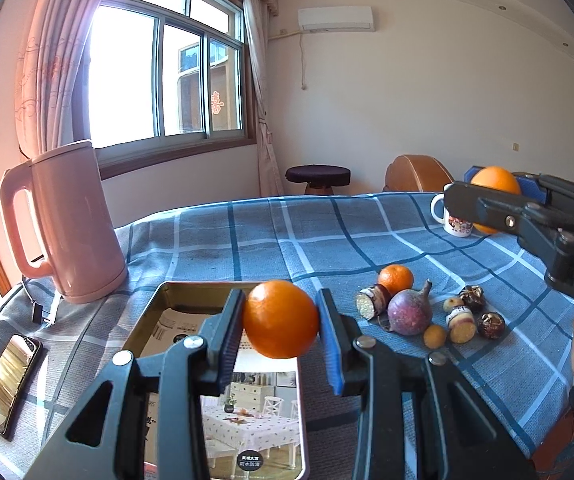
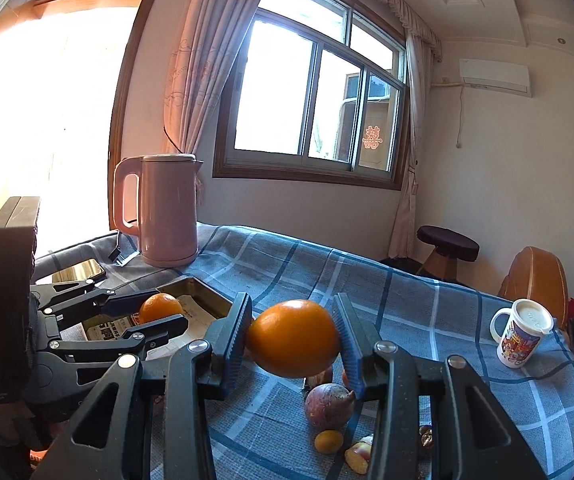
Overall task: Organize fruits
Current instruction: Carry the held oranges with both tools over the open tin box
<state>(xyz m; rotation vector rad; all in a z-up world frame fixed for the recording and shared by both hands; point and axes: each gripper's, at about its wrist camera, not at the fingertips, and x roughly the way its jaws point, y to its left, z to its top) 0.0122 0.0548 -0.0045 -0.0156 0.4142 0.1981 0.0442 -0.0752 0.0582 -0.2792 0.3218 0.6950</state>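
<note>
My left gripper (image 1: 281, 320) is shut on a small orange (image 1: 281, 319) and holds it above a metal tray (image 1: 191, 294) lined with a printed sheet. My right gripper (image 2: 293, 338) is shut on a larger orange (image 2: 294, 338) and holds it above the fruit pile. In the left wrist view the right gripper (image 1: 487, 200) shows at far right with its orange (image 1: 495, 180). In the right wrist view the left gripper (image 2: 159, 314) holds its orange (image 2: 160, 307) over the tray (image 2: 203, 294). On the cloth lie a tangerine (image 1: 395, 279), a purple fruit (image 1: 410, 311), a kumquat (image 1: 435, 336) and several small pieces.
A pink kettle (image 1: 71, 224) stands at the back left of the blue checked tablecloth (image 1: 287, 232). A phone (image 1: 9, 384) lies at the left edge. A white mug (image 2: 521, 334) stands at the right. A stool (image 1: 318, 178) and a brown chair (image 1: 419, 174) are behind the table.
</note>
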